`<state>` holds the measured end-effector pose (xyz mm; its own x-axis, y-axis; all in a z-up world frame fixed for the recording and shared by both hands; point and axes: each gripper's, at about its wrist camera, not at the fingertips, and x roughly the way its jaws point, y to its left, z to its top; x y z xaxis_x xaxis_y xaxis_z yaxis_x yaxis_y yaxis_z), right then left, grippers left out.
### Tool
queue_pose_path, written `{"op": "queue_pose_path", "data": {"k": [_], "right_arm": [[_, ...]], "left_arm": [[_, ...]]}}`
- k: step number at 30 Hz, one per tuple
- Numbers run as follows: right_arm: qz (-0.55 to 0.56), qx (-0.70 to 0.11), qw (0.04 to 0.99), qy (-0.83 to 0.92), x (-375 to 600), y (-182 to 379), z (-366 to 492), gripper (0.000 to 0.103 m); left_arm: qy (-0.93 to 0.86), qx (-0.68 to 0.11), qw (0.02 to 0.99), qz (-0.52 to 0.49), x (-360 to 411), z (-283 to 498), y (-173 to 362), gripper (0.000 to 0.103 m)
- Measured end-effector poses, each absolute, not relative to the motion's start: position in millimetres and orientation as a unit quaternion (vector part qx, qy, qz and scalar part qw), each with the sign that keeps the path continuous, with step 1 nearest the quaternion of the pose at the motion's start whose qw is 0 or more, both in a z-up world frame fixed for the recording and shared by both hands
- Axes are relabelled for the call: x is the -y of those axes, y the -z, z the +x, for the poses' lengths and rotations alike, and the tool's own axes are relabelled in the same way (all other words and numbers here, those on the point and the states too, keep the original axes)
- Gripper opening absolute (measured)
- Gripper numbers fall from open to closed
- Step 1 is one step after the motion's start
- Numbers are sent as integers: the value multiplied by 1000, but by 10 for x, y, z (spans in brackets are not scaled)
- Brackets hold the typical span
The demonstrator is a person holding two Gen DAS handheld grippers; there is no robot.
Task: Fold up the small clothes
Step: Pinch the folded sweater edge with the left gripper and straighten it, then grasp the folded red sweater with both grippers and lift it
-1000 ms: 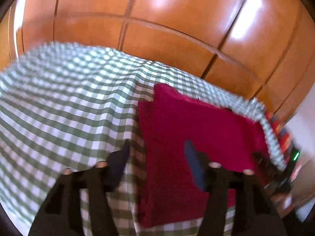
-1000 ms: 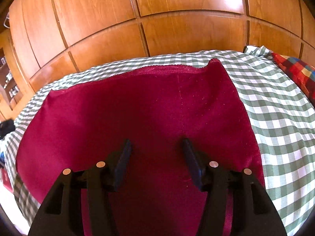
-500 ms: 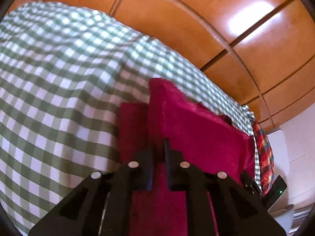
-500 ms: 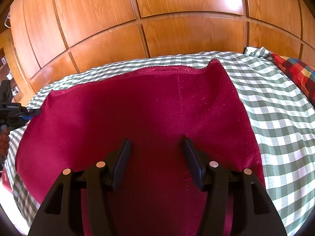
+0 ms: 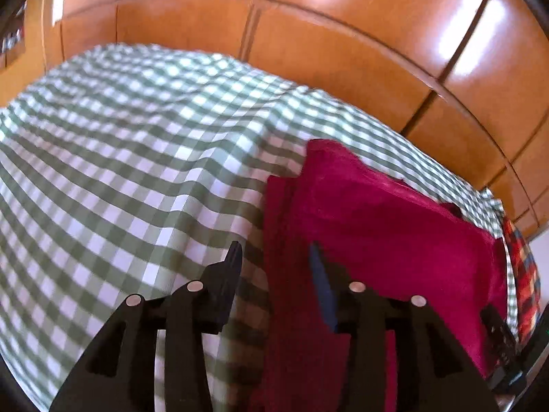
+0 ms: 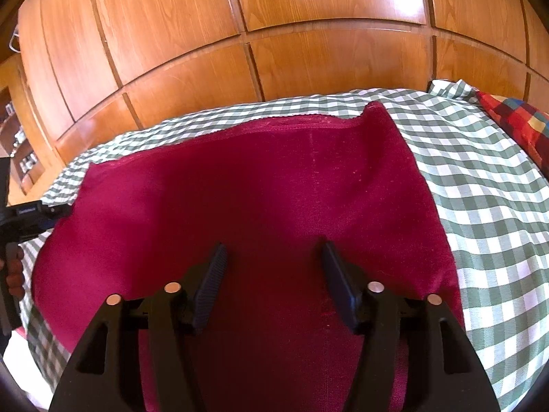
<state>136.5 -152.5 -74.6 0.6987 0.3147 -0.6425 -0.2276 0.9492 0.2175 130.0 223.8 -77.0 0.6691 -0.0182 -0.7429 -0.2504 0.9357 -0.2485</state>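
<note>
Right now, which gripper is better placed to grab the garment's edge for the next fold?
Left gripper: it is open with its fingers straddling the red garment's side edge. Right gripper, also open, hangs over the middle, with no edge between its fingers.

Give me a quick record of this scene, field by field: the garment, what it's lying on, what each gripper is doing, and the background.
garment: dark red cloth, spread mostly flat, left edge folded over
surface: green and white checked bedcover
left gripper: open, straddling the garment's left edge, holding nothing
right gripper: open, over the garment's middle, holding nothing
background: wooden panelled wardrobe
other: red plaid pillow at the right
</note>
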Motion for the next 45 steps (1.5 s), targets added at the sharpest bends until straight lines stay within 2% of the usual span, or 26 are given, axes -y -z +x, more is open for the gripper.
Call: {"op": "queue_pose_path", "data": {"k": [2,4,6,10,15,20,21,24,28,33,37,40,45], "right_arm": [[63,-367,916,-148,1523,715,1375,60],[80,-385,904,-169,1551,629,1384,70],[111,-398,890,-191,1662,483,1364,70],[184,-370,892,-184,2192,244,1230,73],[254,-409,862,-160,2681,568,1244,74],[319,-440,810,-220,2653,954,1307,72],[328,-440,807,-219,2638,992,1325,66],[340,-444,799,-221,2627,1031,1337,37],[336,-438,798,-243,2546,850,1311,19],[291,-393,821,-295,2106,245,1299,17],[233,-372,822,-363,1413,-194,1365,17],[190,-373,807,-416,788,-321,1372,17],[132,-398,777,-470,-90,-212,1318,8]], "left_arm": [[-66,-400,900,-159,-2186,1210,742,44],[-54,-387,906,-163,-2104,1049,685,44],[-48,-374,914,-146,-2037,909,627,44],[-15,-359,927,-105,-1741,774,598,44],[8,-392,916,-87,-1521,824,768,44],[2,-402,913,-64,-1409,816,860,47],[2,-406,911,-65,-1411,830,887,47],[4,-408,910,-72,-1423,838,935,48],[12,-409,909,-76,-1442,805,934,48],[43,-416,900,-122,-1594,835,961,48],[93,-416,881,-205,-1862,840,992,48],[118,-412,868,-252,-2008,827,1042,46],[139,-407,859,-277,-2095,774,1109,39]]}}
